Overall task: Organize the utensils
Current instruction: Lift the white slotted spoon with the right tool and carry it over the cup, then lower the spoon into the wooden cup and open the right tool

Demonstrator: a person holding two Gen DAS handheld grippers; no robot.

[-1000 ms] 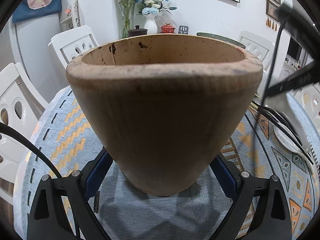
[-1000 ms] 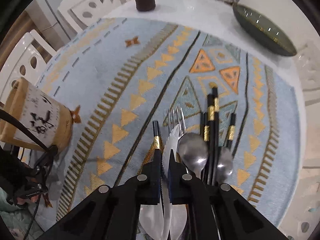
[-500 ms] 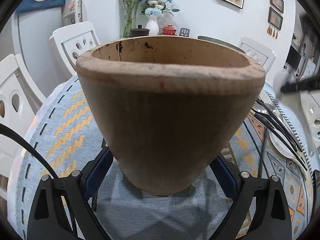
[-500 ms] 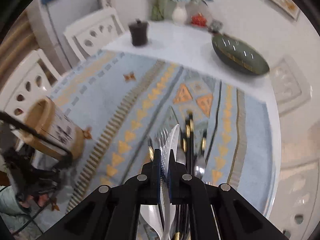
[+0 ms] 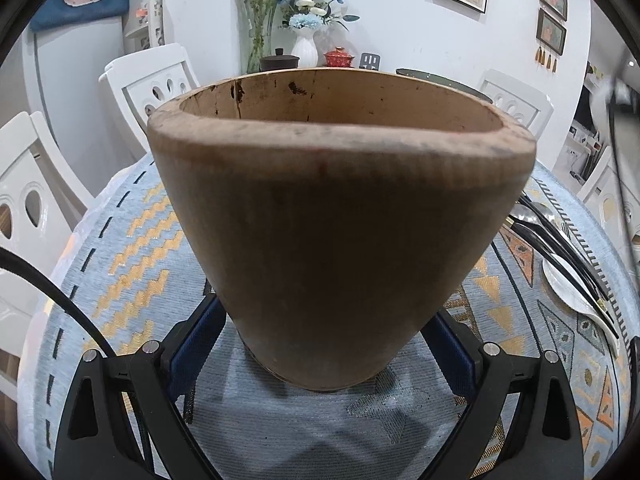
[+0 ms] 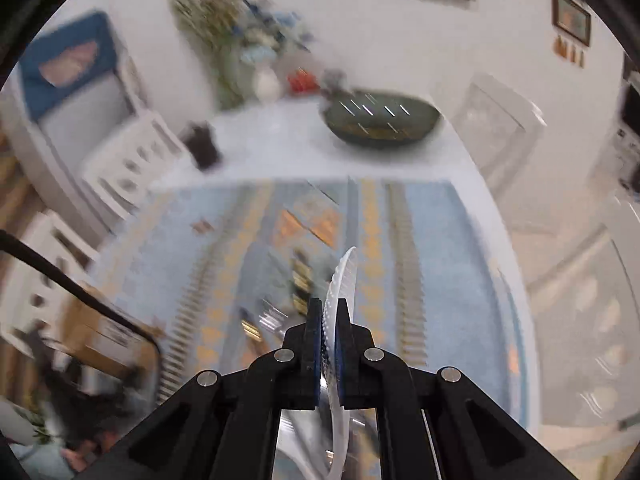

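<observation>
A tall wooden utensil holder [image 5: 332,220] stands on the patterned cloth and fills the left wrist view. My left gripper [image 5: 324,310] has a blue pad on each side of its base; the jaws are opening, with the pads still against the holder. Black chopsticks [image 5: 560,248], a metal spoon [image 5: 528,210] and a white spoon [image 5: 572,292] lie to its right. In the blurred right wrist view, my right gripper [image 6: 329,312] is shut on a white ridged spoon [image 6: 344,276], held edge-on above the chopsticks [image 6: 300,280] and fork [image 6: 272,316]. The holder [image 6: 96,332] is at lower left.
A blue and orange cloth [image 5: 120,240] covers the round table. At its far side stand a green dish [image 6: 380,120], a dark lidded cup [image 6: 202,146] and a white vase [image 5: 304,46]. White chairs [image 5: 152,80] ring the table. A black cable [image 5: 52,292] crosses at left.
My right gripper has risen from the pile of utensils with the white spoon and swung, so more of the far table and wall shows. The holder and left gripper have stayed put.
</observation>
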